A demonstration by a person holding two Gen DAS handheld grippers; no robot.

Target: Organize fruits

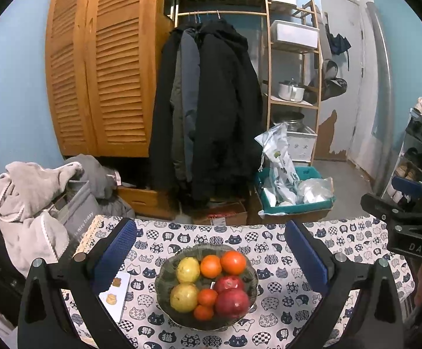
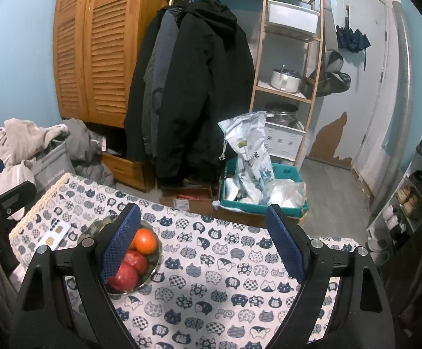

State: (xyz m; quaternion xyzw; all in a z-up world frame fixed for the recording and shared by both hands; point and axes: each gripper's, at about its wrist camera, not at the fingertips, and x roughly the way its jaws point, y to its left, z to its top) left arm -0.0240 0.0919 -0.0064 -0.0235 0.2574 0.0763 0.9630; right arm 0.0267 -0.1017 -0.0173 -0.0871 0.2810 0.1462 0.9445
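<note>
Both sets of fingers are spread wide with nothing in them: my left gripper (image 1: 209,250) frames the fruit bowl (image 1: 164,273) right between its pads, a bit ahead of the tips. My right gripper (image 2: 203,240) has only cat-print tabletop (image 2: 211,276) between its fingers. From there the bowl (image 2: 152,264) sits partly behind the left finger (image 2: 120,242), apples (image 2: 129,266) and an orange (image 2: 145,241) peeking out.

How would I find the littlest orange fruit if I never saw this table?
Look at the cat-print tablecloth, then the fruit bowl in its middle. At the bowl's near edge, between a yellow fruit and a red apple, sits the smallest orange fruit, nearest the camera.
</note>
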